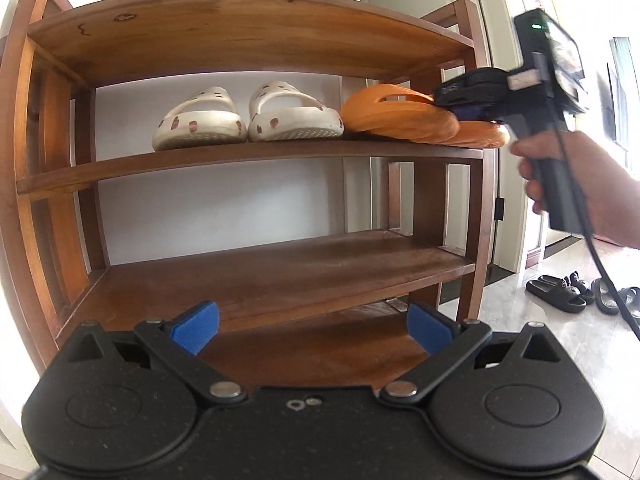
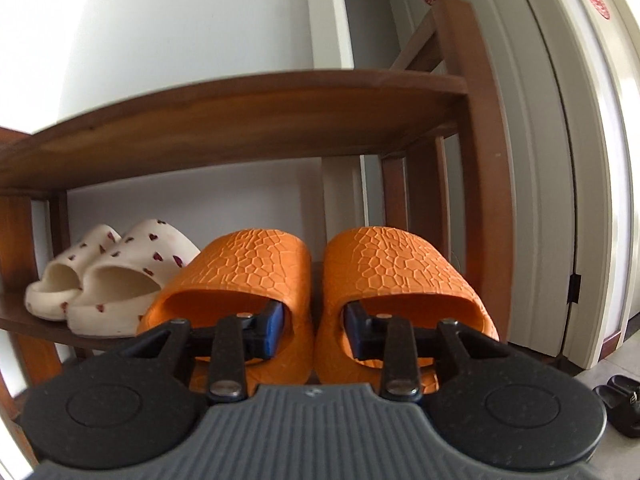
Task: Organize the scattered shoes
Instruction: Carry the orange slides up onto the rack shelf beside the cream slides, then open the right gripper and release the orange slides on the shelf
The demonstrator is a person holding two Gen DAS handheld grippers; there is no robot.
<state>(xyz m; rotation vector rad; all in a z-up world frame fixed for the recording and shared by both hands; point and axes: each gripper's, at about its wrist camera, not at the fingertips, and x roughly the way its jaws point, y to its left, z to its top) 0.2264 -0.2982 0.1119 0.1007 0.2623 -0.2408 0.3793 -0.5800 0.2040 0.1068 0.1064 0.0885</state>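
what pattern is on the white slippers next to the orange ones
Small dark red hearts scattered over the white slippers; the right wrist view shows them best.

The right gripper (image 2: 313,330) reaches into the pair of orange slippers (image 2: 320,280) on the wooden shoe rack's (image 2: 248,120) middle shelf, one blue-padded finger (image 2: 274,326) inside each slipper's opening, with the slippers' two inner walls side by side between the fingers; whether the pads press on those walls cannot be told. Just left of the orange slippers on the same shelf sits a pair of cream slippers with red hearts (image 2: 108,280), toes toward the wall. Well right of the orange slippers, on the floor by the white door (image 2: 560,160), lies a black sandal (image 2: 620,396).
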